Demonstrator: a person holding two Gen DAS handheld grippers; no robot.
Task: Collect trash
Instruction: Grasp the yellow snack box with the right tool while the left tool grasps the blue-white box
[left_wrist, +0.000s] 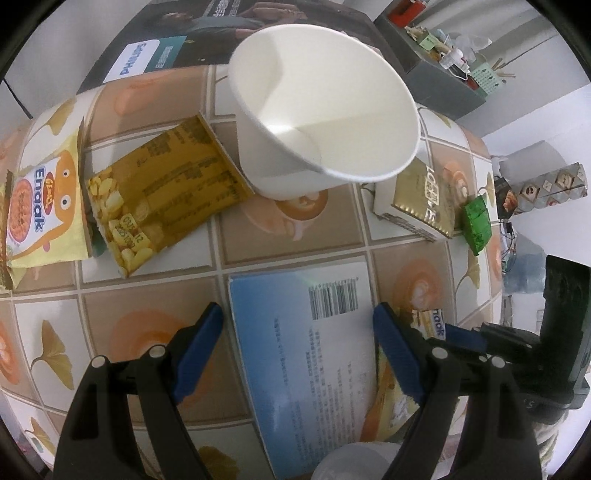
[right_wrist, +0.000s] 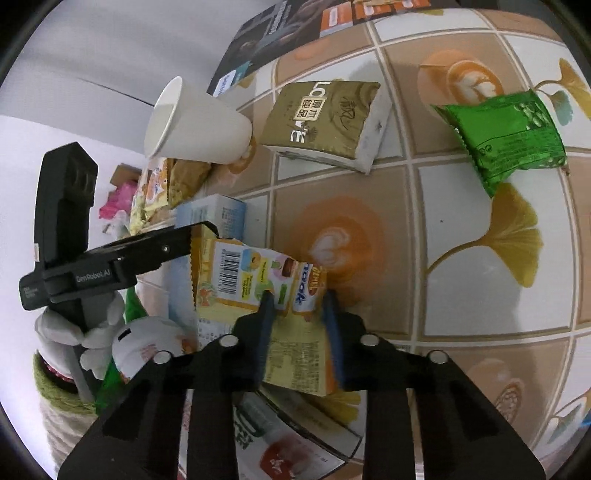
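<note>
One paper cup (left_wrist: 325, 110), one green packet (right_wrist: 506, 136), two Enaak wrappers (left_wrist: 40, 206).

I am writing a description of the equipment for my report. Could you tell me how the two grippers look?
Both look alike. The left gripper and right gripper have matte black plastic bodies with round silver pins at the joints and blue fingers. In the right wrist view, the left gripper's side shows white "GenRobot.AI" lettering. No cables or sleeves are visible.

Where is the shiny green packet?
The green packet lies on the tiled table, upper right in the right wrist view, just right of the gold box and apart from both grippers.
</note>
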